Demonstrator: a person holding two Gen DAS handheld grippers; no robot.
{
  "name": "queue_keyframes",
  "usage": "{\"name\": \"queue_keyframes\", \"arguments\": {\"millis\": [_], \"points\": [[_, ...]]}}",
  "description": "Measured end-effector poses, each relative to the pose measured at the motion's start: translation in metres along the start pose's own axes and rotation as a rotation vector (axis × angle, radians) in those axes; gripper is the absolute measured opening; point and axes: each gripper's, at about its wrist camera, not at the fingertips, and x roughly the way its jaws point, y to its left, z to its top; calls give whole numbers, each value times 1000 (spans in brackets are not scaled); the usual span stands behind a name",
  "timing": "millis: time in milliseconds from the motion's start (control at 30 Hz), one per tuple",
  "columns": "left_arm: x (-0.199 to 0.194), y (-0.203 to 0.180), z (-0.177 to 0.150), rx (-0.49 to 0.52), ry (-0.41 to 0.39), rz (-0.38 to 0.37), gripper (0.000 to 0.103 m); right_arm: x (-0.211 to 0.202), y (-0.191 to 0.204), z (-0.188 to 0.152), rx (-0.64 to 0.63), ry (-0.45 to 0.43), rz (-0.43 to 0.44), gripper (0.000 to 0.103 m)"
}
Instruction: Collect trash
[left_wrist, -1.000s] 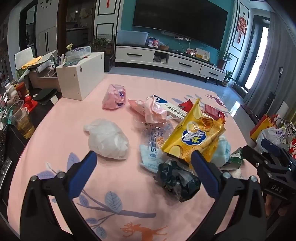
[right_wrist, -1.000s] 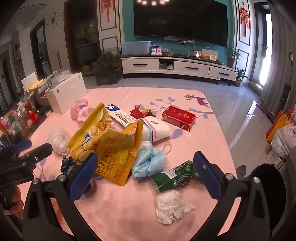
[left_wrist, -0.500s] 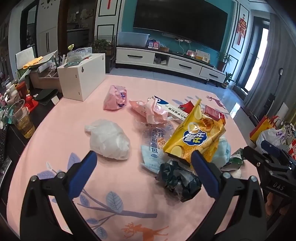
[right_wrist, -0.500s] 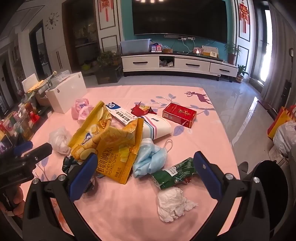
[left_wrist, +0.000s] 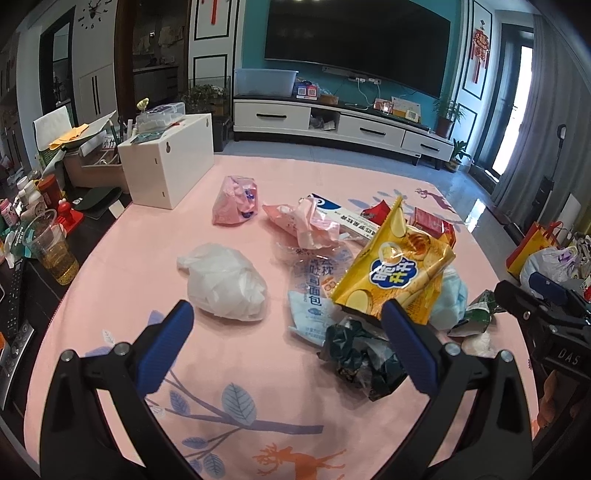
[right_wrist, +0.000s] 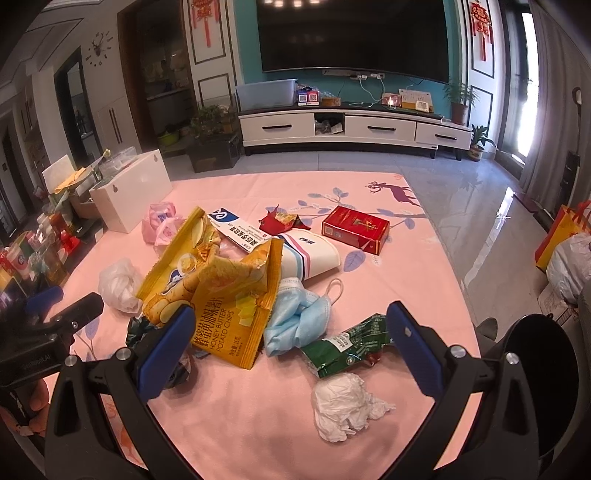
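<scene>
Tools (left_wrist: 284, 332) agape, pink tablecloth (left_wrist: 147, 236), TV (right_wrist: 351, 35)

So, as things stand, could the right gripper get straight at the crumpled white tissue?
Probably yes. The right gripper is open and holds nothing, and the crumpled white tissue lies alone on the pink tablecloth, just below the gap between its fingers. Only the green wrapper lies close, beyond it.

The tablecloth (right_wrist: 406, 280) is matt pink cloth with a printed pattern. The yellow chip bag (right_wrist: 221, 295) is glossy, crinkled foil-like plastic, as is the green wrapper (right_wrist: 347, 345). The face mask (right_wrist: 295, 321) looks like soft, matt fabric. The white tissue wad (right_wrist: 343, 406) is rough crumpled paper. The red box (right_wrist: 355, 229) is smooth, shiny card. The white bag (left_wrist: 225, 282) is thin, translucent plastic.
</scene>
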Motion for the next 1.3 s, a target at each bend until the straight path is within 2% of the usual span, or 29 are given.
{"name": "queue_keyframes", "arguments": {"millis": [267, 733, 1133, 1300], "points": [[0, 1, 0, -11, 11, -36, 101, 0, -1, 0, 1, -1, -2, 100], [-1, 1, 0, -18, 13, -41, 101, -1, -3, -1, 4, 11, 18, 100], [-2, 3, 0, -44, 32, -97, 101, -1, -1, -1, 0, 20, 36, 100], [-3, 4, 0, -51, 31, -99, 101, -2, -1, -2, 0, 19, 33, 100]]}}
